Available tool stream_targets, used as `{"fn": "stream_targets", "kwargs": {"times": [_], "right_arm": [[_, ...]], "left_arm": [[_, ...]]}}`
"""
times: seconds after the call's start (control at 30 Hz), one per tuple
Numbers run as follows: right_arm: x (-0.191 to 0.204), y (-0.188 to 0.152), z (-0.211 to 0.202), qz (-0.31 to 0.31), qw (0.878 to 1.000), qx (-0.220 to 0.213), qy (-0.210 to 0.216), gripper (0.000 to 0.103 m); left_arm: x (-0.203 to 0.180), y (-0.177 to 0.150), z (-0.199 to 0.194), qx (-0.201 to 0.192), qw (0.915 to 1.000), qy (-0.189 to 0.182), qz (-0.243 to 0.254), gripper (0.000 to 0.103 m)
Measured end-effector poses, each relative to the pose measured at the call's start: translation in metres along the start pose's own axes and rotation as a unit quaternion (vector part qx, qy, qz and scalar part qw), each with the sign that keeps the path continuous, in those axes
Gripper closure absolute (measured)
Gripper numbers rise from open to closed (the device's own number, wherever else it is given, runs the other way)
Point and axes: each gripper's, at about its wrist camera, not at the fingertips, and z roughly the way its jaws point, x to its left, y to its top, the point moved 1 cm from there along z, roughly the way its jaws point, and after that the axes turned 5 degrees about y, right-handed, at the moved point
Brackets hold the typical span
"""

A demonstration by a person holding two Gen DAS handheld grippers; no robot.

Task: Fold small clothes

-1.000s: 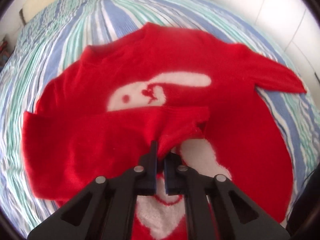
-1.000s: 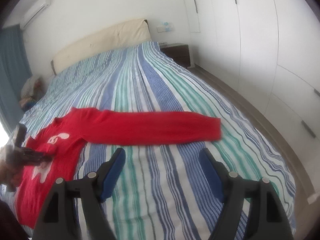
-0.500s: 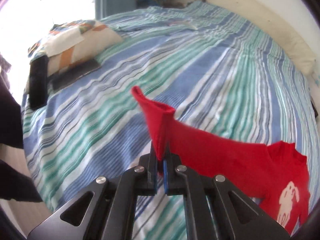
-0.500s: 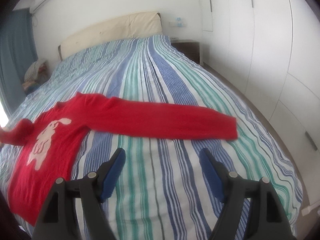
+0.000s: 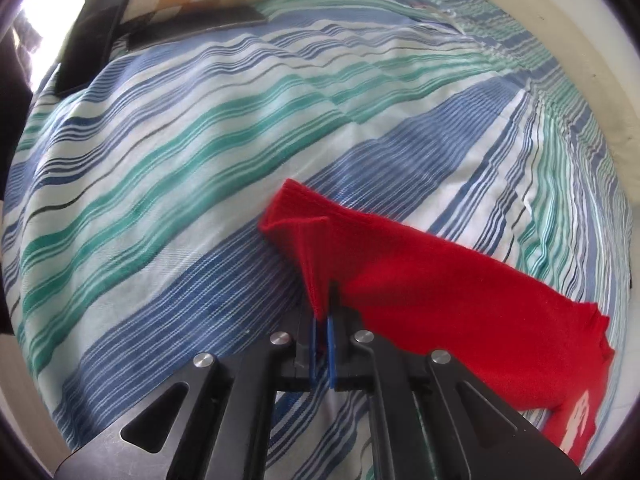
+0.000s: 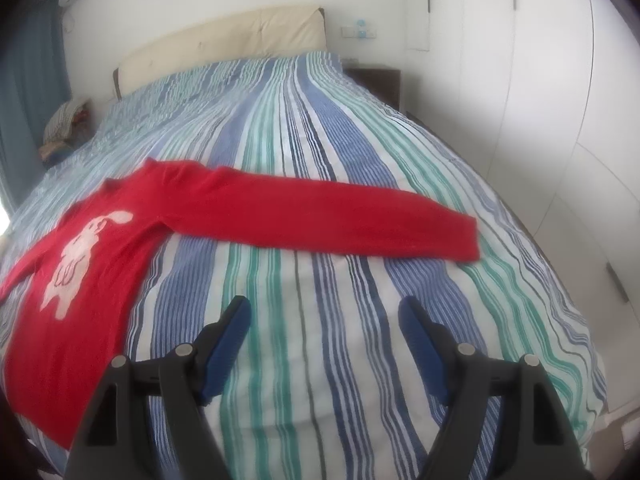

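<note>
On striped bedspread [image 6: 320, 240]: red sweater [image 6: 80, 280] flat, right sleeve [image 6: 320, 216] stretched sideways; my left gripper [image 5: 322, 312] pinches left cuff [image 5: 296, 220], drawing it outward; right gripper [image 6: 324, 320] gapes, empty, poised to assist.

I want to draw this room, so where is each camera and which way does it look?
Left wrist: on the left gripper, looking steeply down at the striped bed; its shut jaws pinch a cuff of the red sweater.
Right wrist: on the right gripper, looking along the bed toward the headboard; its open jaws are empty.
Both show the sweater and the bed; no hand shows.
</note>
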Motion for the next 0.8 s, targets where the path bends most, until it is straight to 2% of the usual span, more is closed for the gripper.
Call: {"fn": "stream_targets", "kwargs": {"times": [0.2,0.27,0.33,0.37,0.4,0.47,0.53,0.57,0.6,0.7,0.8], "right_arm": [[0.001,-0.003,0.006,-0.005,1.000,0.013,-0.007,0.028],[0.000,-0.003,0.004,-0.004,1.000,0.016,-0.004,0.028],[-0.005,0.000,0.000,0.005,1.000,0.020,-0.001,0.028],[-0.007,0.004,-0.002,0.008,1.000,0.026,-0.002,0.028],[-0.007,0.010,-0.003,0.004,0.999,0.032,-0.005,0.028],[0.001,0.030,-0.003,-0.029,0.999,0.037,-0.005,0.028],[0.017,0.061,0.001,-0.073,0.997,0.036,0.015,0.028],[0.027,0.080,0.006,-0.095,0.994,0.038,0.031,0.028],[0.039,0.100,0.012,-0.117,0.991,0.039,0.050,0.028],[0.085,0.158,0.051,-0.173,0.974,0.067,0.127,0.024],[0.134,0.196,0.110,-0.188,0.956,0.113,0.197,0.025]], "left_arm": [[0.018,0.001,-0.011,0.009,0.9999,-0.014,0.004,0.085],[0.026,-0.001,-0.029,-0.007,0.9992,0.028,0.027,0.073],[0.026,-0.001,-0.056,-0.063,0.9903,0.107,0.063,0.041],[0.021,0.001,-0.071,-0.094,0.9856,0.119,0.075,0.037],[0.012,0.002,-0.086,-0.119,0.9827,0.109,0.091,0.036],[-0.027,0.007,-0.104,-0.143,0.9782,0.064,0.137,0.032],[-0.084,0.007,-0.107,-0.133,0.9715,-0.008,0.196,0.020],[-0.118,0.004,-0.102,-0.113,0.9649,-0.049,0.232,0.013],[-0.155,-0.001,-0.094,-0.089,0.9553,-0.085,0.269,0.013],[-0.258,-0.022,-0.067,-0.032,0.9156,-0.153,0.370,0.013],[-0.339,-0.040,-0.041,-0.019,0.8794,-0.144,0.453,0.013]]}}
